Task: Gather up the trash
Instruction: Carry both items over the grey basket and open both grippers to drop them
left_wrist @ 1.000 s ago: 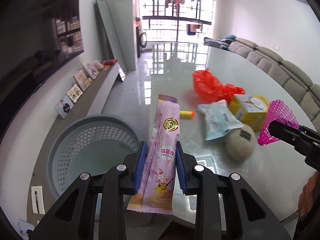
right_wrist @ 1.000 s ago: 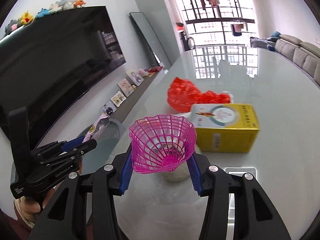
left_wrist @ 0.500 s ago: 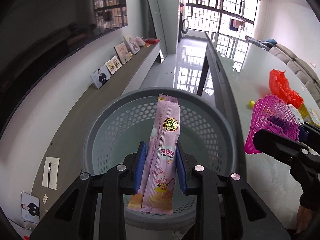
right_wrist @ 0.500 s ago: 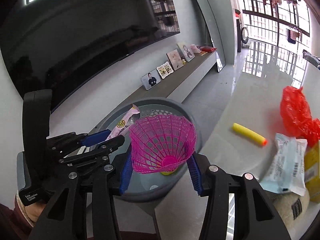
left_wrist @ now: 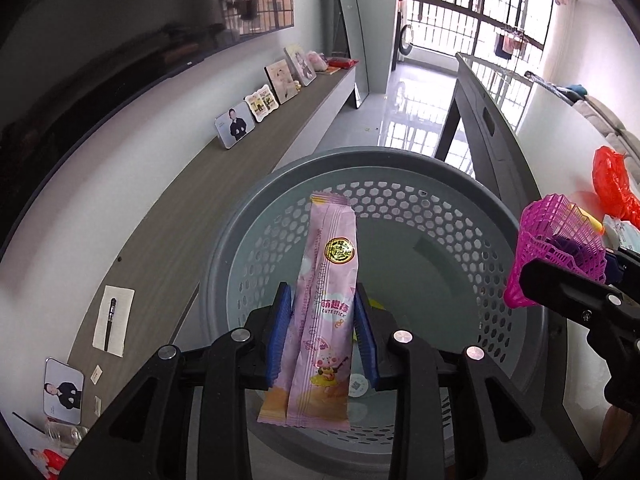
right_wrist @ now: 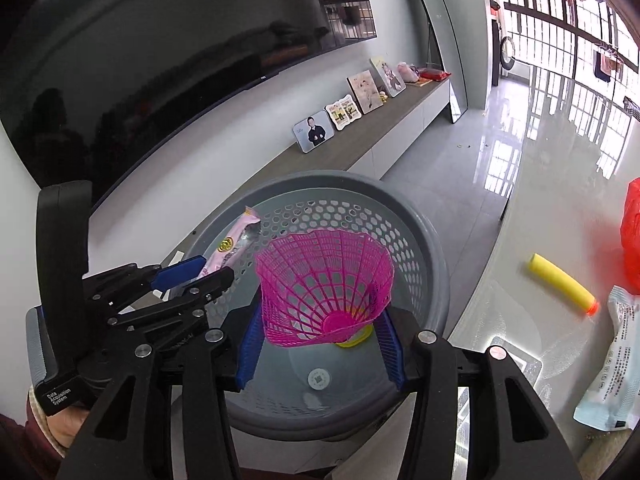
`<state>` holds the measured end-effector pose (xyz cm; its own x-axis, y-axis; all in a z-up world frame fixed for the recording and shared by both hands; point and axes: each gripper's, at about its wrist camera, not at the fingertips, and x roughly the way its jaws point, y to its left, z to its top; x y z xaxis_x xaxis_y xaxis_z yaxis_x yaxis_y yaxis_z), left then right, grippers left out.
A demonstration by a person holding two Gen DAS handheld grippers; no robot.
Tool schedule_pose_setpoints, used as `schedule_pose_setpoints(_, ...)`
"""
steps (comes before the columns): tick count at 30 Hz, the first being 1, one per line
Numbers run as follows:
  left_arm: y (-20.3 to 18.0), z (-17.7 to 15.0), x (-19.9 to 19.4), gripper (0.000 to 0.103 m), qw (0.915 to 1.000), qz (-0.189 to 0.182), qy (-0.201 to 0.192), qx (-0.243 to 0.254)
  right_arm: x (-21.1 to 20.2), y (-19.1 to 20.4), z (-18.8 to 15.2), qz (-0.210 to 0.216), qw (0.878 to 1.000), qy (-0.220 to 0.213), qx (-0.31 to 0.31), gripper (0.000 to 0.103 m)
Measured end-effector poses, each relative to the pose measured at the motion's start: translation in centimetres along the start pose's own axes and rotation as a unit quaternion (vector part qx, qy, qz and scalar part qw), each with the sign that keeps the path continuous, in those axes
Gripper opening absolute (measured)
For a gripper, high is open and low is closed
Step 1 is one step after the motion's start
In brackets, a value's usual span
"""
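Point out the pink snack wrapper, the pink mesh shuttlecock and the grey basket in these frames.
pink snack wrapper (left_wrist: 329, 280): left wrist view, middle of the packet below its gold seal.
pink mesh shuttlecock (right_wrist: 324, 280): right wrist view, inside of the mesh skirt.
grey basket (right_wrist: 434, 256): right wrist view, right side of the rim.

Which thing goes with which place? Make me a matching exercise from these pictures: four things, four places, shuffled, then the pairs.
Things:
1. pink snack wrapper
2. pink shuttlecock
3. yellow foam dart
4. grey basket

Places:
A. lying on the table
B. clamped in the right gripper
C. on the floor beside the table
D. clamped in the left gripper

Pairs: 1-D, 2-B, 3-A, 4-C
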<state>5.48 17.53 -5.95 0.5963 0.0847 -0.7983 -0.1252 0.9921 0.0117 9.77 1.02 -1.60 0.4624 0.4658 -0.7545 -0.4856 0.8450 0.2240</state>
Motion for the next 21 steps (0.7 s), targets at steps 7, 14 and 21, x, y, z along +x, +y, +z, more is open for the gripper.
schedule_pose_setpoints(7, 0.2, -0.3, -0.3, 0.063, 0.9999, 0.010, -0.003, -0.006, 0.5, -0.5, 0.2, -0.005, 1.000, 0.000, 0.004, 0.060)
schedule_pose_setpoints(14, 0.9, -0.3, -1.0, 0.073, 0.9997, 0.017, -0.011, -0.014, 0.4, -0.6, 0.0, -0.007, 1.000, -0.008, 0.007, 0.061)
schedule_pose_setpoints(21, 1.3, -0.3, -1.2, 0.079, 0.9992, 0.028, -0.013, -0.025, 0.1, -0.9, -0.3, -0.012, 1.000, -0.008, 0.011, 0.061)
